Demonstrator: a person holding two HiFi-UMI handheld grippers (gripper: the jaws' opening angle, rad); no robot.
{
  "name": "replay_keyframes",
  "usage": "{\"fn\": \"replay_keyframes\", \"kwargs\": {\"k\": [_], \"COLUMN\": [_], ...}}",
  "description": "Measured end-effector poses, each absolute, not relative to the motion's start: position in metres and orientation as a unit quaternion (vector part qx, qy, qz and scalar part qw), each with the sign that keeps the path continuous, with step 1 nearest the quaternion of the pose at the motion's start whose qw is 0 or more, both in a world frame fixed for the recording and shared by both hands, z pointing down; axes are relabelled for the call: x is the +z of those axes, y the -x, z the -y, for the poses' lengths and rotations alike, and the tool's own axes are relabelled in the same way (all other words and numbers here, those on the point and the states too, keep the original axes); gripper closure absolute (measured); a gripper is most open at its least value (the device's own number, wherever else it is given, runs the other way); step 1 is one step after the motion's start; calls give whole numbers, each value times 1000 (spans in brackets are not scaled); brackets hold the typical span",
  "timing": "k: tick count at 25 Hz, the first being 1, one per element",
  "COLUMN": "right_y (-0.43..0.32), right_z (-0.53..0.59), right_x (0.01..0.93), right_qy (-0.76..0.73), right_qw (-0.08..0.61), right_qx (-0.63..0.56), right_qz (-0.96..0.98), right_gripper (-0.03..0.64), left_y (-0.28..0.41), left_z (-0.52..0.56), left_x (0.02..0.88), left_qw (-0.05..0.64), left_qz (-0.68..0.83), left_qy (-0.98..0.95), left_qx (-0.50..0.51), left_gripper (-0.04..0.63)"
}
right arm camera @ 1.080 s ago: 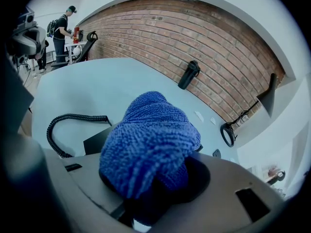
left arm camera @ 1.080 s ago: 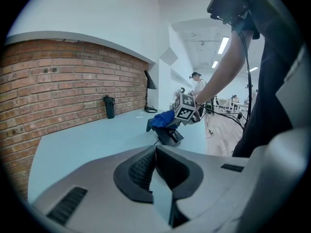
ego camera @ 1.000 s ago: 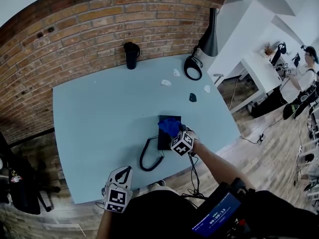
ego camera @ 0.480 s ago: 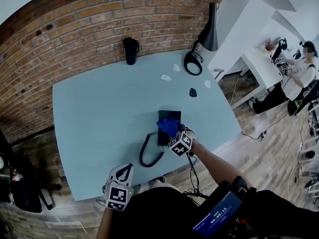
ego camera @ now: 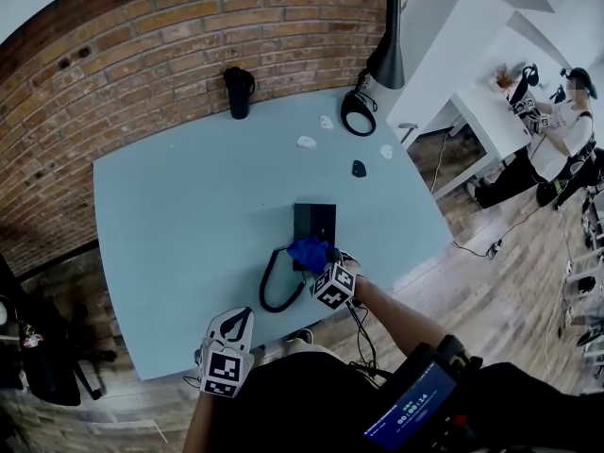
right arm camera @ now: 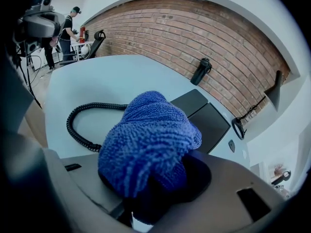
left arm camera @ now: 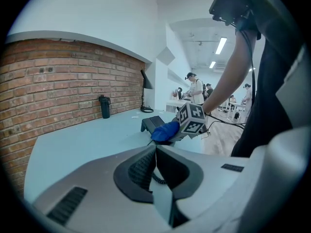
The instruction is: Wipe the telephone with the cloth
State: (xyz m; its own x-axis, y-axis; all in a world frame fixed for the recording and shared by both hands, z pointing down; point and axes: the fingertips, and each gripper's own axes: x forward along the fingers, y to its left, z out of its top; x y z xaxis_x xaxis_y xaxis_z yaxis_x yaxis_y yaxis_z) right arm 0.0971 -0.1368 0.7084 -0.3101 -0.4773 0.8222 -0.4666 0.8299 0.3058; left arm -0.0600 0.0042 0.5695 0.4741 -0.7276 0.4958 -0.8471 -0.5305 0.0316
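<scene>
Right gripper [ego camera: 321,264] is clamped on the blue cloth [ego camera: 307,250], which is bunched into a fat wad that spills out past the jaws. In the right gripper view that wad fills most of the picture, so I can't see the fingertips under it. Left gripper [left arm camera: 155,152] is closed on nothing and hangs over the near edge of the table [ego camera: 170,206], well apart from the action.

The telephone [ego camera: 314,221] sits on the table a bit right of centre and toward the near side. The cloth is down at its near end, touching it or just above; I honestly can't tell which from here.

So I'd call this mid-wipe, with the near end getting covered and the far part of the top sitting bare. Next move, I reckon, is to drag the wad toward the far end with light pressure. The phone looks light enough to skate on that smooth top, so the idle left gripper could maybe pin it.

Its long axis runs near to far, pretty much square to the table edge. The coiled cord [ego camera: 274,286] comes off the near left corner and loops out to the left. Which end counts as the front I can't make out.
</scene>
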Motion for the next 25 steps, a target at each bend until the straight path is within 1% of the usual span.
{"fn": "replay_keyframes", "kwargs": {"k": [12,14,17,19,20,22,25], "right_y": [-95,-95,-103,-108,-111,-113,-109], "right_z": [97,89,71,79,95,144,217], "right_x": [725,728,727,714,706,684,647], "right_qy": [-267,-228,-111,-45,-39,-82,-190], "right_qw": [512,527,576,598,603,593,550], "right_qx": [21,27,25,-21,-54,-99,-90], "right_qz": [816,818,809,800,795,795,808], "right_gripper": [426,426,425,413,411,408,408], "left_y": [48,49,50,53,55,57,56], "left_z": [-7,-8,-10,-9,-9,-9,-10], "left_x": [571,573,572,570,570,570,572], "left_qw": [135,137,140,140,140,142,142], "left_qz": [451,453,457,463,466,473,476], "left_qy": [-853,-851,-848,-845,-843,-839,-837], "left_qx": [225,228,230,229,229,228,231], "left_gripper": [572,572,572,572,572,572,572]}}
